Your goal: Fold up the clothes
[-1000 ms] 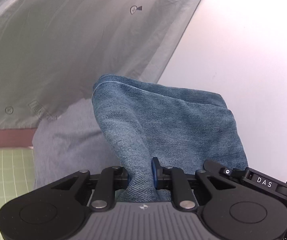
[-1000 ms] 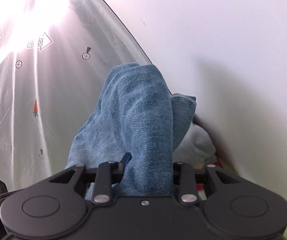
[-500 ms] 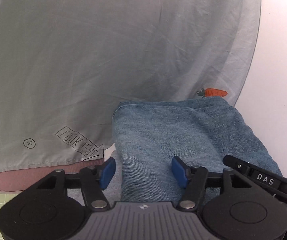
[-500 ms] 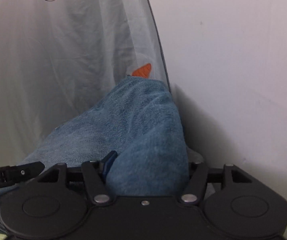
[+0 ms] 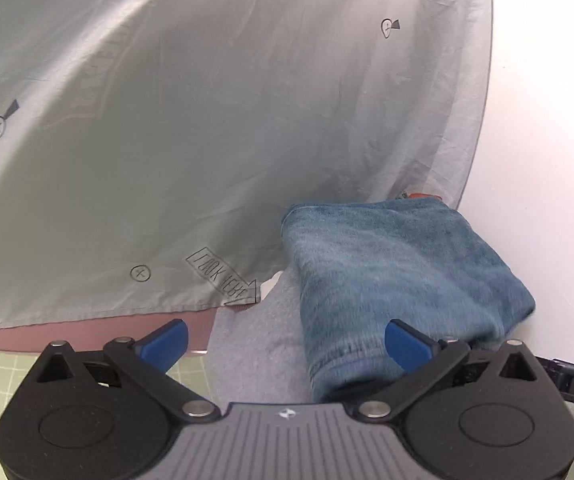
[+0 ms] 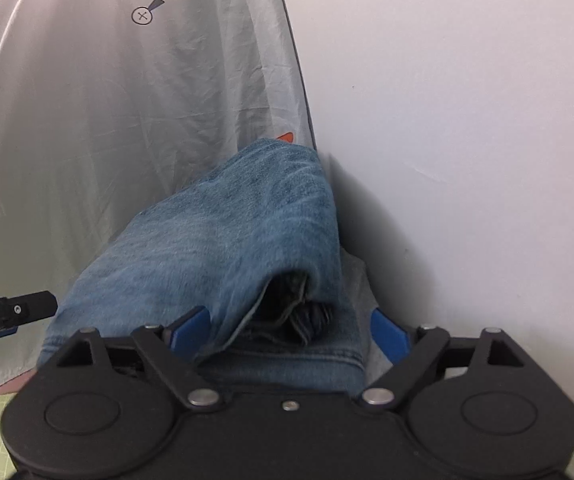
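Both the left gripper [image 5: 285, 344] and right gripper [image 6: 291, 332] are opening, pads clear, releasing the folded jeans [image 5: 399, 280] to rest directly ahead, stacked on a grey garment [image 5: 259, 344].

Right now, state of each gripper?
Left gripper: opening, pads clear of the folded blue denim jeans, holding nothing.
Right gripper: opening, jeans between its pads, not gripped.

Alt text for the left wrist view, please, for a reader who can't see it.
Folded blue jeans lie on a grey garment just ahead of the left hand-held gripper, whose blue fingers are opening and not pressing on the denim. Behind hangs a pale sheet printed with carrots and arrows, beside a white wall.
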